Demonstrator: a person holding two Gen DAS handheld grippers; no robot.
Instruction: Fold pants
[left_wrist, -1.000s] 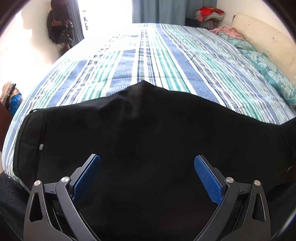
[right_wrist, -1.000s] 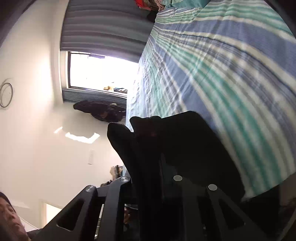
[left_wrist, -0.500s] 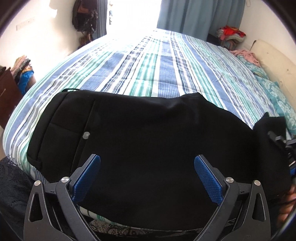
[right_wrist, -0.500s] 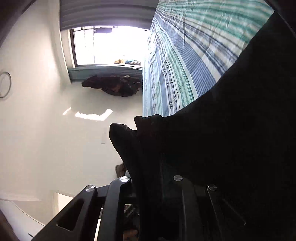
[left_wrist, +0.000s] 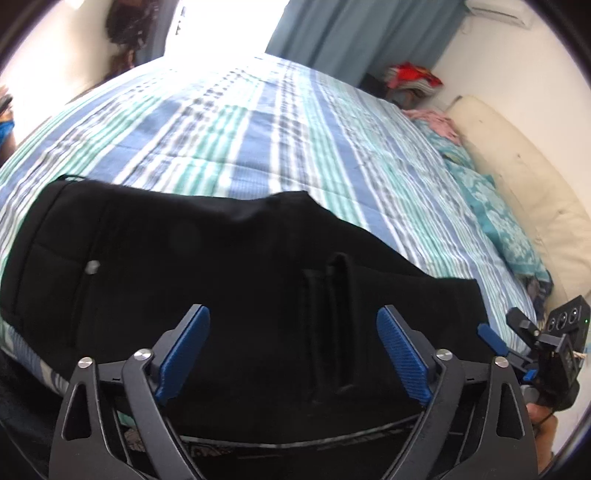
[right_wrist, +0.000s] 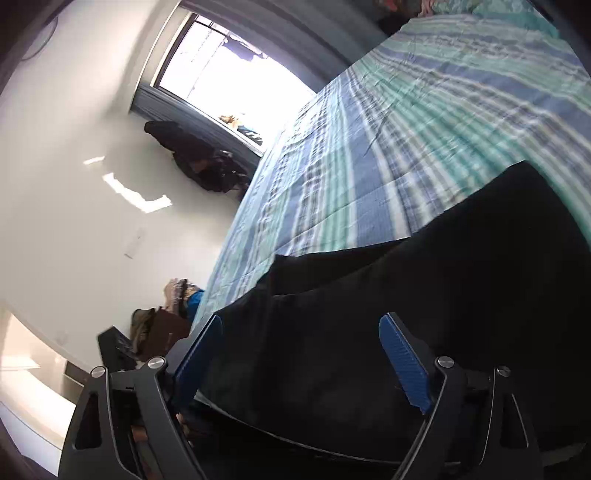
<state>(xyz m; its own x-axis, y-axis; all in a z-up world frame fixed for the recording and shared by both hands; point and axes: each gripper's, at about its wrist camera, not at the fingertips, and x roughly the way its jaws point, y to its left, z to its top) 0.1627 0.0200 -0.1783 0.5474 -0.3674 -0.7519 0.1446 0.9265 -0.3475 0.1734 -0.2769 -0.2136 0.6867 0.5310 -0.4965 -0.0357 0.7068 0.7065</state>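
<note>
pants (left_wrist: 229, 295): folded on bed (left_wrist: 280, 129) | left claw (left_wrist: 293, 347), right claw (right_wrist: 301, 354): both open, nothing held | hems to be aligned, fold pressed flat

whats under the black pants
The striped bedspread lies under the black pants, showing around their edges. Whatever sits directly beneath the cloth is covered.

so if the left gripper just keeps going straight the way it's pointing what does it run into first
Most likely the black pants: the left gripper is open, with the fabric spread directly ahead between its fingers. The striped bed cover lies beyond. Depth is hard to judge through the fisheye.
</note>
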